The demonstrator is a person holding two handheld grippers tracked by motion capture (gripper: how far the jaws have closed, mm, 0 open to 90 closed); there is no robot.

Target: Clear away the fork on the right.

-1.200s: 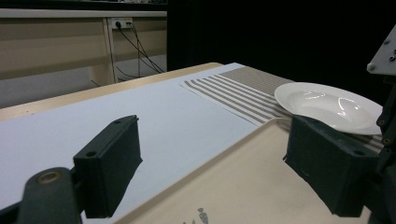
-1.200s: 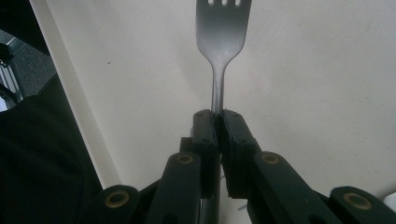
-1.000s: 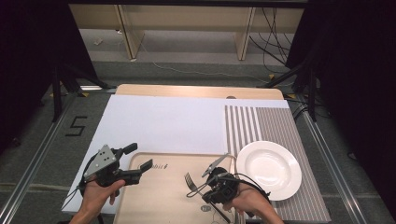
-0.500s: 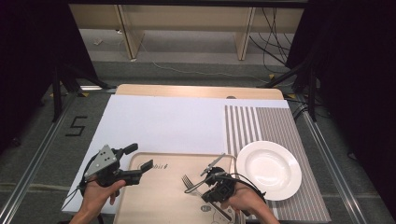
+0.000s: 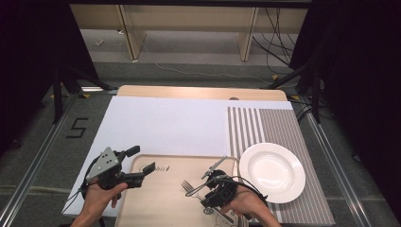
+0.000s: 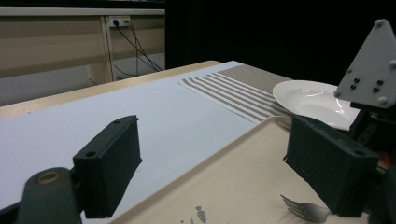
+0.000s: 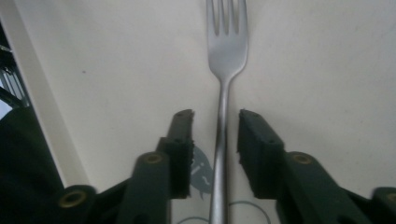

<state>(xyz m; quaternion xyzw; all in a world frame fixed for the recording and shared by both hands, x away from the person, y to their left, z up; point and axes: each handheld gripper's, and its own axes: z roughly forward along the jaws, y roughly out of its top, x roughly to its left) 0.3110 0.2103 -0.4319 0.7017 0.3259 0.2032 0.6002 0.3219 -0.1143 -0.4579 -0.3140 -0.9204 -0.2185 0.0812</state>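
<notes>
The right claw (image 7: 215, 119) stands narrow around the fork (image 7: 225, 51) handle on the tray (image 5: 156, 203), not touching it. The left claw (image 5: 142, 161) is wide over the tray's left corner.

A silver metal fork (image 5: 190, 187) lies flat on a pale beige tray (image 5: 156, 208) at the near edge of the surface, its four tines pointing toward the tray's middle and its handle running back toward the near right corner. In the right gripper view the fork (image 7: 225, 70) is straight and shiny, its slim handle passing between the two jaws of the right claw (image 7: 215, 133), with a gap on either side. The handle crosses a small dark printed mark on the tray (image 7: 116, 60). In the left gripper view the fork's tines (image 6: 299, 211) rest on the tray.
</notes>
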